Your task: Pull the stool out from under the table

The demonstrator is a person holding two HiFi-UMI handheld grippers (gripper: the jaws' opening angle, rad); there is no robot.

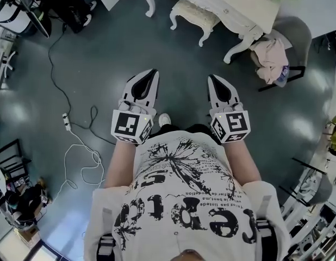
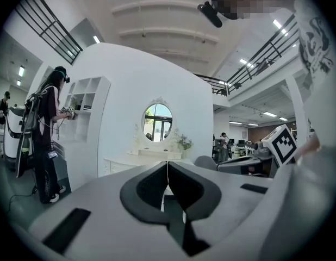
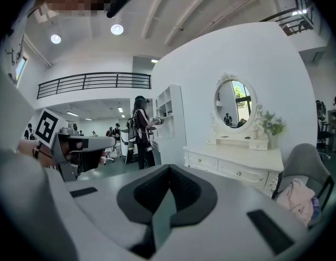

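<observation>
Holding my left tool (image 1: 153, 73) above the dark floor (image 1: 103, 53), I see its jaws pressed together on nothing. Ahead, well apart, the cream stool (image 1: 193, 14) stands partly under the white counter (image 1: 233, 1). My right tool (image 1: 212, 79) is likewise closed and empty. Far right, a grey chair (image 1: 299, 32) carries pink cloth (image 1: 271, 56).

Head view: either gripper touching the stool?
No: left gripper and right gripper hover by the person's shirt, well short of the stool under the table.
</observation>
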